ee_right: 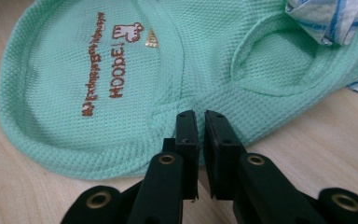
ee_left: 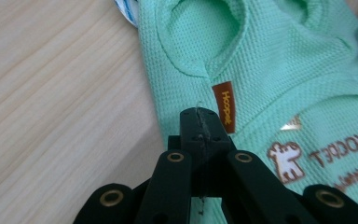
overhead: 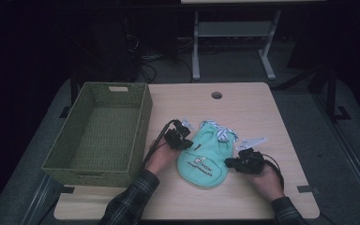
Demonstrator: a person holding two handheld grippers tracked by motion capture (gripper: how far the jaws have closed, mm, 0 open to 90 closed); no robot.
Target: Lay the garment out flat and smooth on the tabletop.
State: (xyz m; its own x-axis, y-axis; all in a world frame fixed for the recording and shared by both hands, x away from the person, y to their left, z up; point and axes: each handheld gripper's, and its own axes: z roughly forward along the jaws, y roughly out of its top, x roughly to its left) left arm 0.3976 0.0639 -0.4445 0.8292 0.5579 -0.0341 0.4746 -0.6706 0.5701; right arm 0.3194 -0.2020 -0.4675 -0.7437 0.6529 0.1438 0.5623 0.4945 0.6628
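I see a mint-green garment point(overhead: 203, 158) lying flat on the bench point(overhead: 253, 108), between my two tongs and right of a woven basket point(overhead: 104, 131). In the high view the room is dim, so the fingertips of both tongs blur into the cloth edge and I cannot read the contact there.

The left tongs point(ee_left: 200, 122) are closed; their jaws meet at the garment's left hem just below an orange label point(ee_left: 226, 106). A thin thread or fold seems caught between them, but the jaw bodies hide the pinch itself.

The right tongs point(ee_right: 199, 122) are almost closed, with a narrow slit between the jaws, at the garment's right hem where a seam folds. Whether cloth sits inside that slit I cannot tell.

A striped blue-and-white piece point(ee_right: 328, 18) at the collar is cut off by the frame.

Bare bench lies beyond the garment, up to a cable hole point(overhead: 216, 95), and to its right. The basket wall stands close on the left.
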